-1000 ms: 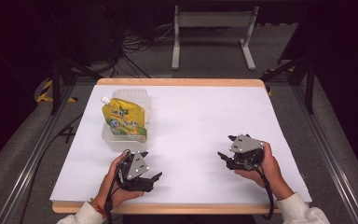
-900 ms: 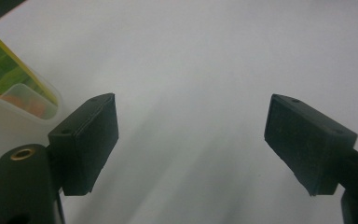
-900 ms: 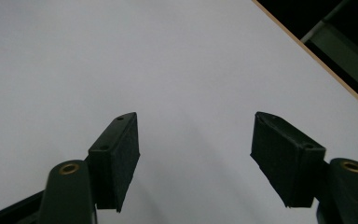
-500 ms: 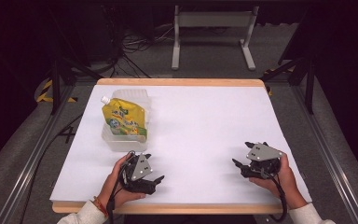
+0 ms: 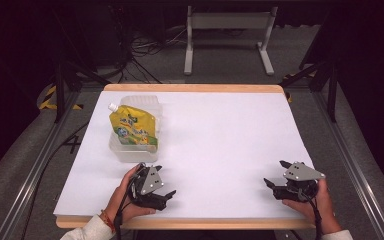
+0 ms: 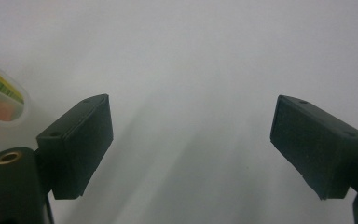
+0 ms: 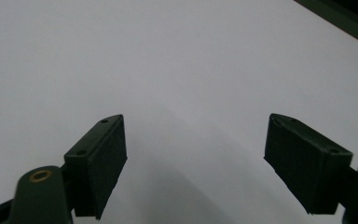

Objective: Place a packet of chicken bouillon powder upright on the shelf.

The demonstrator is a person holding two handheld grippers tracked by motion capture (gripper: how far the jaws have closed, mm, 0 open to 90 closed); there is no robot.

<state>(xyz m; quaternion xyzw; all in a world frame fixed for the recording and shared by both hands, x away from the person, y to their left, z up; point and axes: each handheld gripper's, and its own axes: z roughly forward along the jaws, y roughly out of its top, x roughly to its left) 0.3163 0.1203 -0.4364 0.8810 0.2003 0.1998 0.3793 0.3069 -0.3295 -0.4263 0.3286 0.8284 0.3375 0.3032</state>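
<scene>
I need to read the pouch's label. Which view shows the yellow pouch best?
The high view: the whole yellow pouch lies in its clear container. The left gripper view catches just a sliver at its left edge.

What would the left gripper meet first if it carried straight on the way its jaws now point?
Probably nothing: the left gripper faces bare white table. The clear container sits off to one side.

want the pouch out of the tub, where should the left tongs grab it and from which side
Probably the near bottom edge of the yellow pouch, coming from the person's side: it overhangs the clear tub closest to the left tongs. The white spout is at the far corner.
</scene>
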